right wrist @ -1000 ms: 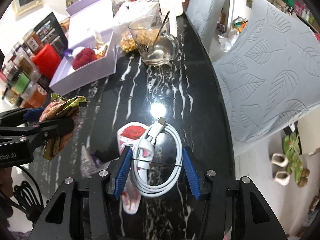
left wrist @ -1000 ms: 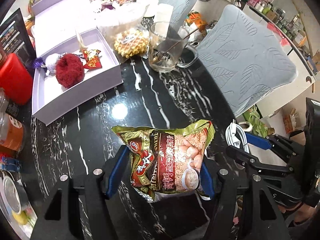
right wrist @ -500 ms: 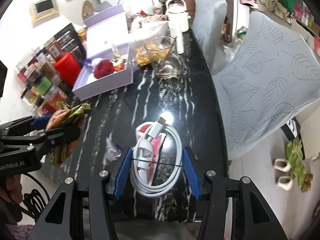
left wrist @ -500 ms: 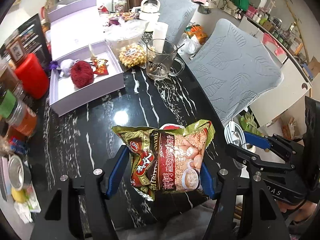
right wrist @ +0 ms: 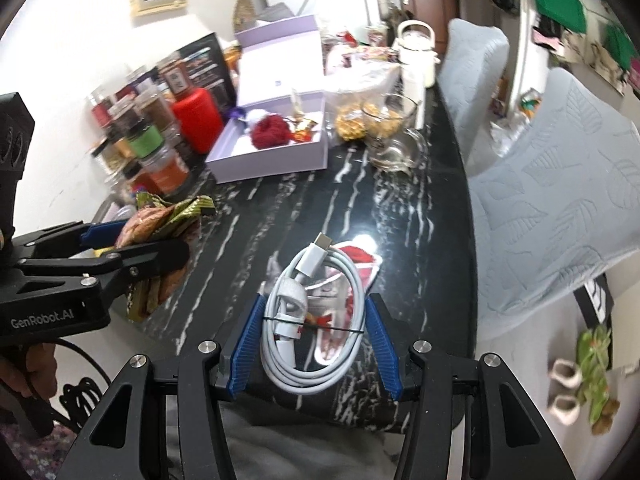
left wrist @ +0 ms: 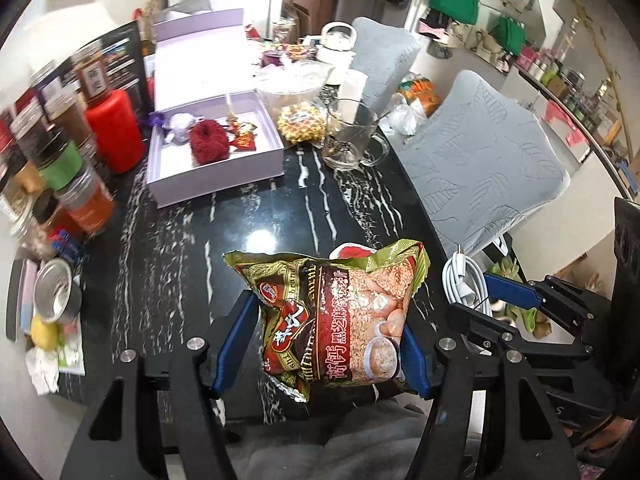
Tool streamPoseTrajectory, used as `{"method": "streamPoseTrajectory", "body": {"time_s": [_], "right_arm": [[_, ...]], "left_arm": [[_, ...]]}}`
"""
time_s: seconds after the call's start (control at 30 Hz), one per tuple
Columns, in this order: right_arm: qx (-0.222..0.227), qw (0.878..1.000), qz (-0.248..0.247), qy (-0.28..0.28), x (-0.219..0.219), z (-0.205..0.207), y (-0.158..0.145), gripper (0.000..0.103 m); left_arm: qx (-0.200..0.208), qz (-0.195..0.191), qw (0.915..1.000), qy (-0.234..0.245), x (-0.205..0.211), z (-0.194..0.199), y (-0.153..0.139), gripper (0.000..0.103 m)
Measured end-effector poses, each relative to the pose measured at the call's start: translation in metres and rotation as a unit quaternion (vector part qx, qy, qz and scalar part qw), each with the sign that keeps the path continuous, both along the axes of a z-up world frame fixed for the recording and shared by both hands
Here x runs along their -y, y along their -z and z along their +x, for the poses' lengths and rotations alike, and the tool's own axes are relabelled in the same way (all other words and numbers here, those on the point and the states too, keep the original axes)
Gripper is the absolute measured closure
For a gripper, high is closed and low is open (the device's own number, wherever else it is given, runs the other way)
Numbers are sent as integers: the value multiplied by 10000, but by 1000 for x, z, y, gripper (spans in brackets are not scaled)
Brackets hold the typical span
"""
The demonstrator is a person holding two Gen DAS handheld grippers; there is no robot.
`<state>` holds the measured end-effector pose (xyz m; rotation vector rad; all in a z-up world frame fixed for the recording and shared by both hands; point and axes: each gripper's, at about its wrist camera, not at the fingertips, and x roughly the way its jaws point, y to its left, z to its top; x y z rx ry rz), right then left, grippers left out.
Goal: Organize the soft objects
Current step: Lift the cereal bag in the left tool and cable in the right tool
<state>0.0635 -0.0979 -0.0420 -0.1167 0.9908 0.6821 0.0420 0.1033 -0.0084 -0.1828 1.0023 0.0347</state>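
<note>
**Both tools loaded above the dark worktop**

Broadly, the black marble-veined worktop (left wrist: 168, 264) stretches away ahead of both tools, with two grey leaf-patterned chairs (left wrist: 480, 168) along its right edge. Far ahead and a little to the left of the left tool (left wrist: 326, 350) sits an open lilac box (left wrist: 216, 178); inside it lie a dark red woolly ball (left wrist: 209, 145), a small white plush piece (left wrist: 181, 128) and a red wrapped sweet (left wrist: 244, 142). Just to the right of the box stand a waffle-like snack (left wrist: 301, 123) and a glass mug (left wrist: 352, 136). A red canister (left wrist: 116, 132) and a row of jars (left wrist: 76, 184) line the left side.

The left tool is clenched on a green and maroon snack bag (left wrist: 340, 320), its blue pads pressing both sides of the bag, which is held up clear of the worktop. The right tool (right wrist: 314, 346) grasps a coiled white cable (right wrist: 316, 320) between its blue pads, the plug end pointing forward. Beneath and just ahead of the cable, a red and white packet (right wrist: 356, 254) lies flat on the worktop. From the right wrist view the left tool with its bag appears off to the left, well apart from the cable.
</note>
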Motion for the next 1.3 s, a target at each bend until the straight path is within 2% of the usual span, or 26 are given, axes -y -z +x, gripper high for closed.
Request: {"method": "streamPoseTrajectory", "body": {"time_s": [0.37,0.73,1.3], "right_arm": [[80,9979,105,-640,-15,-21,-4,52],[68,9933,165,-1138,-35,-22,-4,52],[52,9914,114,-1303,-72,18,-8,52]], "left_arm": [[66,-2,9975,-706,-14,-37,-4,38],[72,57,9924,-1229,-29,-54,-7,38],[23,-44,9890,-1479,-63,-22,-7,38]]}}
